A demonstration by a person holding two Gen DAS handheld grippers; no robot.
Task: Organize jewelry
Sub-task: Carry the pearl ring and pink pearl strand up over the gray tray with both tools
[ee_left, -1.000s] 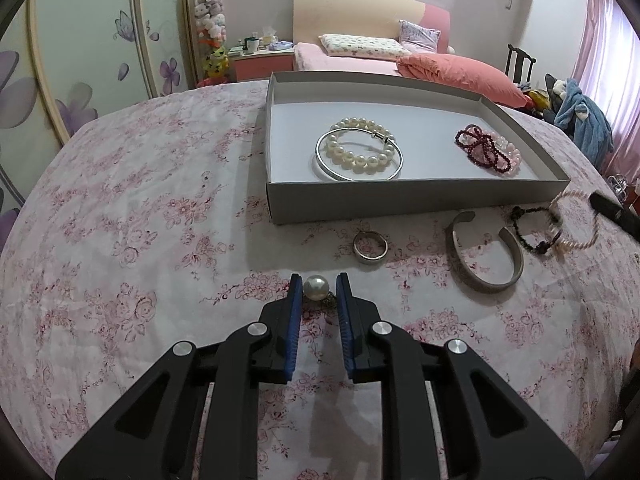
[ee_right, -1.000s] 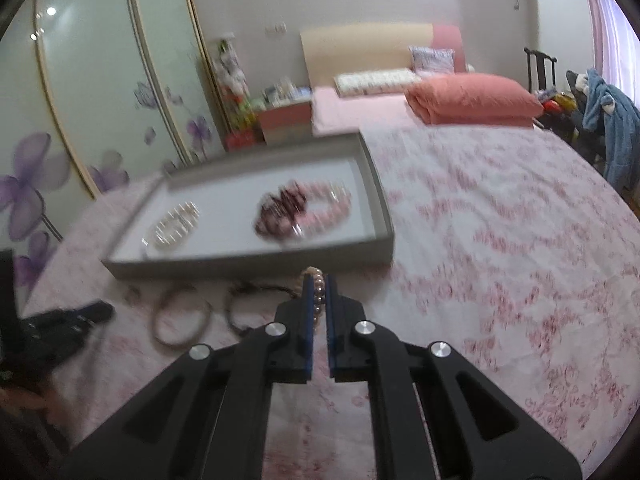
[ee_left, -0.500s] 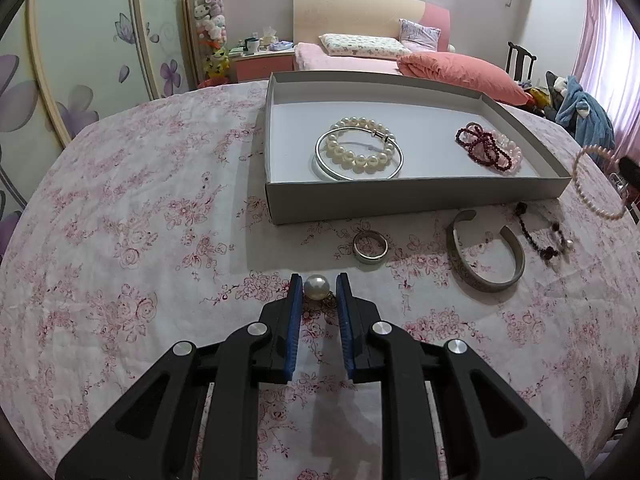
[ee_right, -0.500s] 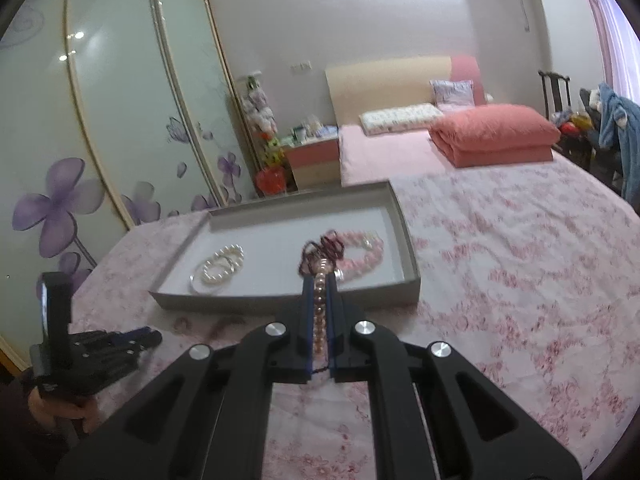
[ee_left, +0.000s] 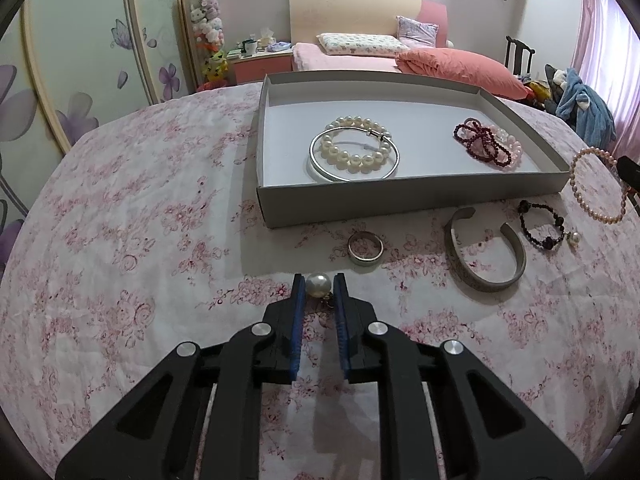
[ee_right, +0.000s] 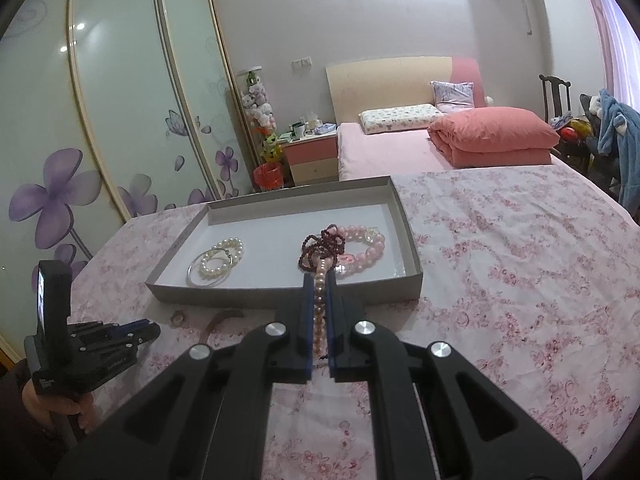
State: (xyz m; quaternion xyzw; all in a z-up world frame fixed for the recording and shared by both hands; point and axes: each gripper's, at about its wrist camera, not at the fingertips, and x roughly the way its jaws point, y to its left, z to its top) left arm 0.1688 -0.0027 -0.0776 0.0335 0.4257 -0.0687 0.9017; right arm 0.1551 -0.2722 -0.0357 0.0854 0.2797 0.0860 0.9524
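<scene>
A floral tablecloth [ee_left: 120, 240], a pink bed [ee_right: 400, 148] and a flowered wardrobe [ee_right: 120, 120].

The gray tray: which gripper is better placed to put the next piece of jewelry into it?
Right. The right gripper is shut on the pink pearl bracelet, lifted beside the gray tray. The left gripper only brackets a pearl earring lying on the cloth.

A home bedroom, shown by a pink-sheeted bed with pale wooden headboard [ee_right: 390, 84], folded coral quilt [ee_right: 494, 136], pink-drawered bedside cabinet [ee_right: 311, 158], sliding frosted-glass wardrobe doors with purple flower decals [ee_right: 120, 100] and tall column of plush toys [ee_left: 208, 28].
</scene>
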